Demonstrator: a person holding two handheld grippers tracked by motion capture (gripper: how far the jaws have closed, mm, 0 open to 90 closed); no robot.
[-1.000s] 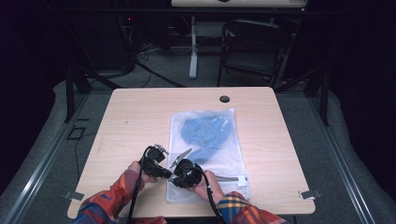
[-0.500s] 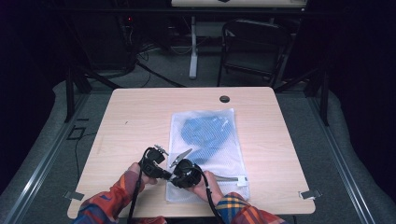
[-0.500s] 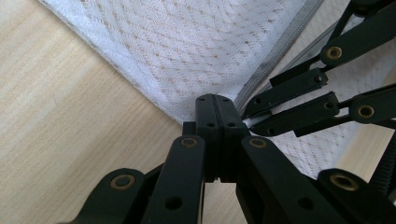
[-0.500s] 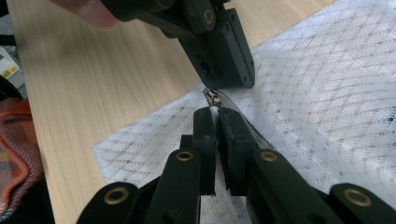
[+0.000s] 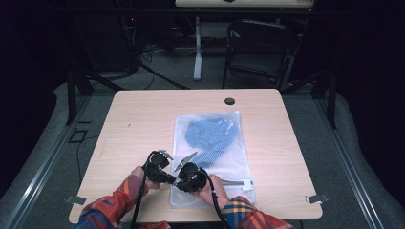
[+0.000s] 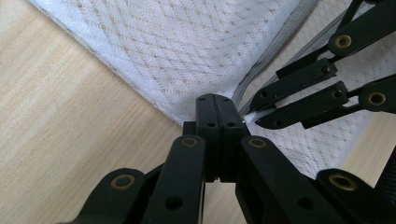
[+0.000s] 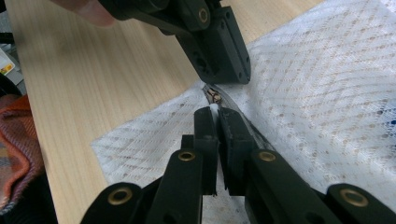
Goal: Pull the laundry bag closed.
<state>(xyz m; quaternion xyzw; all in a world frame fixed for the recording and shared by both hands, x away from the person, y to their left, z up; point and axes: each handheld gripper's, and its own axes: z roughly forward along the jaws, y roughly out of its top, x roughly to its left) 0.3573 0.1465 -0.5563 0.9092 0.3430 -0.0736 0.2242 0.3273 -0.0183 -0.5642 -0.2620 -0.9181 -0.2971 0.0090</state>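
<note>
A white mesh zip bag (image 5: 224, 164) lies flat on the wooden table (image 5: 138, 124) with a blue garment (image 5: 212, 136) inside it. Both grippers meet at the bag's near left corner. My left gripper (image 6: 217, 105) is shut on the bag's edge (image 6: 187, 70) beside the end of the grey zipper (image 6: 275, 46). My right gripper (image 7: 212, 114) is shut on a small white pull tab just behind the metal zipper slider (image 7: 215, 96). In the high view the left gripper (image 5: 172, 180) and right gripper (image 5: 179, 183) sit tip to tip, each held by a hand in a plaid sleeve.
A black cable hole (image 5: 229, 101) sits near the table's far edge. A dark chair (image 5: 258, 47) and a desk leg (image 5: 197, 47) stand on the floor beyond. Bare tabletop lies left and right of the bag.
</note>
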